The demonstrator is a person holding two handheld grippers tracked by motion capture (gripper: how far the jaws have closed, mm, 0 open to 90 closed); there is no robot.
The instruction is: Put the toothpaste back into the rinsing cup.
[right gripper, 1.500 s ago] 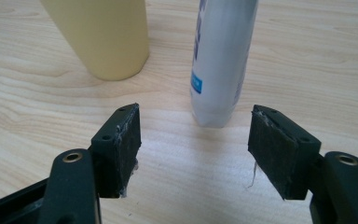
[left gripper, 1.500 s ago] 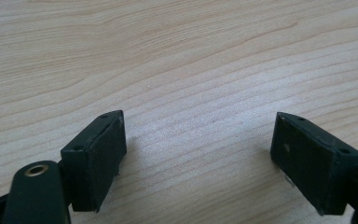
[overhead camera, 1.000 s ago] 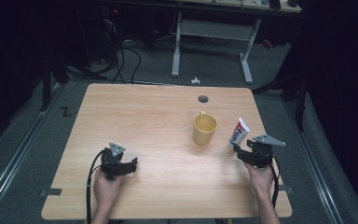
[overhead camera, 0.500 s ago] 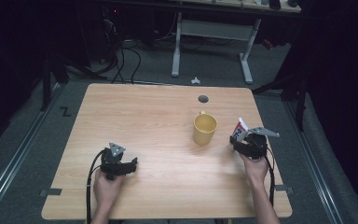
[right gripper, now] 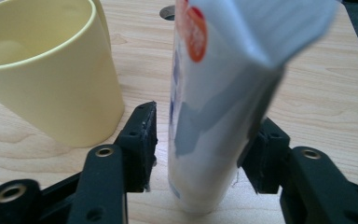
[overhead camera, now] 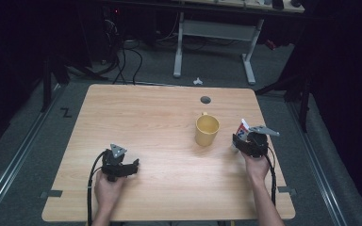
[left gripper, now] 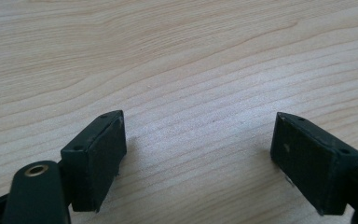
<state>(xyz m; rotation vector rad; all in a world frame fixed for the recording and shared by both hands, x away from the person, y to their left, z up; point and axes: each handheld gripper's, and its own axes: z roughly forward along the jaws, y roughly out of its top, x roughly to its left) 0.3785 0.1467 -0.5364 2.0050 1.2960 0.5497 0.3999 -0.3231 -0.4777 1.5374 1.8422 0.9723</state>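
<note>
A light wooden tabletop (overhead camera: 160, 127) with a small round hole (overhead camera: 205, 100) near its far edge stands on a grey floor in a dark room, a white desk frame (overhead camera: 217, 33) behind it. The toothpaste tube (overhead camera: 242, 128), white with blue and red print, stands upright at about 3 o'clock on the tabletop, just beside the yellow mug (overhead camera: 207, 130). The right gripper (right gripper: 200, 154) has its jaws around the tube; they have just been closing, a narrow gap visible at one side. The tube's top is cut off and blurred. The left gripper (left gripper: 200, 158), at 7 o'clock, rests with jaws wide over bare wood.
</note>
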